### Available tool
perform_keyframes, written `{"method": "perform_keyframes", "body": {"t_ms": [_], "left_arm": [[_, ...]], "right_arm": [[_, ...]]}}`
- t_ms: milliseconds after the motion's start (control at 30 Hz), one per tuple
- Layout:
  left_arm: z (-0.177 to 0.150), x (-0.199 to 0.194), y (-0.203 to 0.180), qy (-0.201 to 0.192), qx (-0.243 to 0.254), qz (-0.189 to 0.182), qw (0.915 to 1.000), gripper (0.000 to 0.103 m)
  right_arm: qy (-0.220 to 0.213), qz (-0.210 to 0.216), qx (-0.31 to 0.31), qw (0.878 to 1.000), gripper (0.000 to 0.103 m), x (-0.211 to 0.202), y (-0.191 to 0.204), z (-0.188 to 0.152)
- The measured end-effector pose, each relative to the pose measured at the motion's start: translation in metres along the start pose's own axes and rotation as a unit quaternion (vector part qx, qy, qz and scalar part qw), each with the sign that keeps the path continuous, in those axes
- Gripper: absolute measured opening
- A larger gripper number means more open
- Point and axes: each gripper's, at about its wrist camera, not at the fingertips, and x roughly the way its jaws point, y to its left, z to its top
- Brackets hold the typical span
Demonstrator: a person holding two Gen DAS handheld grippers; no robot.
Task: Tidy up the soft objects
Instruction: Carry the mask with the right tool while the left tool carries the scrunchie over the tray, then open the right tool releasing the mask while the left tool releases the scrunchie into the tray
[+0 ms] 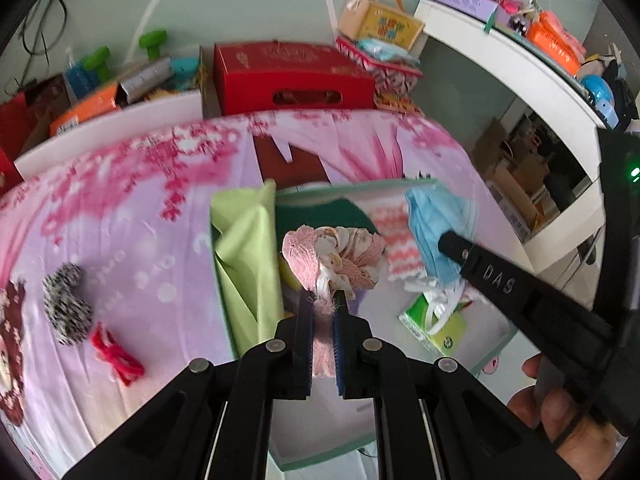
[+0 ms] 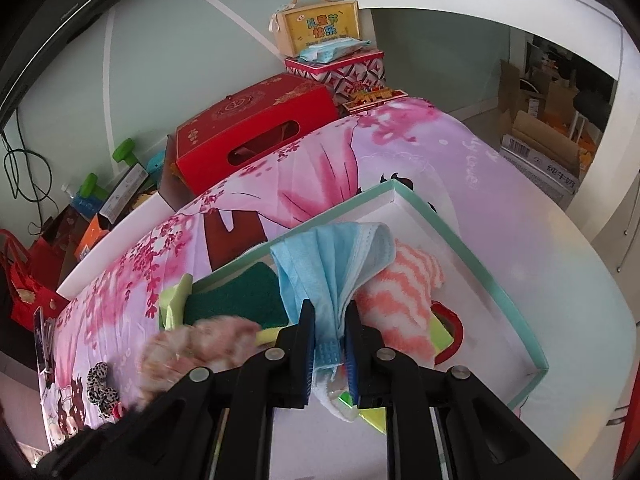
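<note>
My left gripper (image 1: pixel 324 296) is shut on a pink lace fabric bundle (image 1: pixel 332 254), which hangs over a white box with a mint rim (image 1: pixel 360 188). That bundle shows blurred at the lower left of the right wrist view (image 2: pixel 196 344). My right gripper (image 2: pixel 330 308) is shut on a folded blue face mask (image 2: pixel 332 256) above the same box (image 2: pixel 460 240). In the left wrist view its black finger (image 1: pixel 452 244) presses the mask (image 1: pixel 436 216). Inside the box lie a dark green sponge (image 2: pixel 236 296), a coral-striped fluffy cloth (image 2: pixel 404 300) and a lime cloth (image 1: pixel 244 256).
A leopard-print scrunchie (image 1: pixel 66 304) and a red hair tie (image 1: pixel 116 352) lie on the pink floral bedsheet (image 1: pixel 140 208) left of the box. A green tissue packet (image 1: pixel 436 328) sits in the box. A red carton (image 1: pixel 288 76) stands behind the bed, a white desk (image 1: pixel 520 64) to the right.
</note>
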Motion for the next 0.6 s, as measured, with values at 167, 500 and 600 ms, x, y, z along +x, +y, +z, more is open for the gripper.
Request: {"method": "perform_keyframes", "body": {"t_ms": [167, 500, 600], "left_arm": [[-0.003, 0.008, -0.001, 0.021, -0.003, -0.004, 0.9998, 0.017], [0.000, -0.003, 0.009, 0.010, -0.023, 0.004, 0.9997, 0.052], [0.002, -0.007, 0.019, 0.004, -0.040, 0.010, 0.9991, 0.054]], "right_arm": [[0.002, 0.005, -0.003, 1.000, 0.017, -0.002, 0.001, 0.000], [-0.008, 0.008, -0.024, 1.000, 0.051, -0.015, 0.013, 0.002], [-0.015, 0.004, -0.028, 1.000, 0.057, -0.020, 0.014, 0.003]]}}
